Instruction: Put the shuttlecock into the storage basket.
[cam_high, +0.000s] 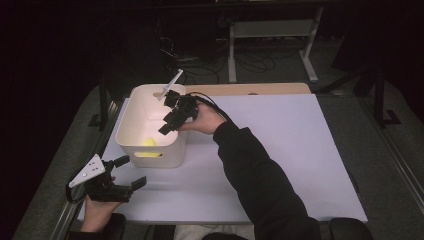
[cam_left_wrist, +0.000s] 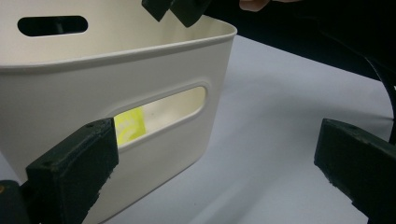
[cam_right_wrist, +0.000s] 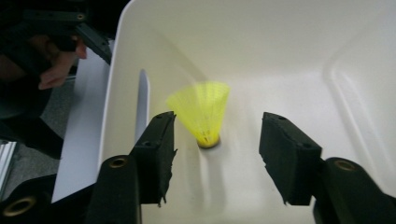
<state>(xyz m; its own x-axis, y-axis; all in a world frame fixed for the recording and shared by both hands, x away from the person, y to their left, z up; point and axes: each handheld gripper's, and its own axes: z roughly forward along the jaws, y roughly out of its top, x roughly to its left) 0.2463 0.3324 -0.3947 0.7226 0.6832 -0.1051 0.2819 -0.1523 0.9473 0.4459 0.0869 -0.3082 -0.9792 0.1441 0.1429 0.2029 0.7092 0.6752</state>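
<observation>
High view: a smooth, round-cornered cream plastic bin (cam_high: 131, 141) with slotted handles stands at the left of the matte white table (cam_high: 280, 150); right gripper (cam_high: 168, 125) hangs over its opening, left gripper (cam_high: 131, 172) rests near the table's front left corner, jaws spread and empty. Left gripper view: wide-apart black blocky jaws frame the bin's (cam_left_wrist: 56, 93) handle slot, yellow showing through. Right gripper view: jaws parted, holding nothing, above a yellow mesh-skirted, cone-shaped shuttlecock (cam_right_wrist: 201, 112) on the bin floor.
</observation>
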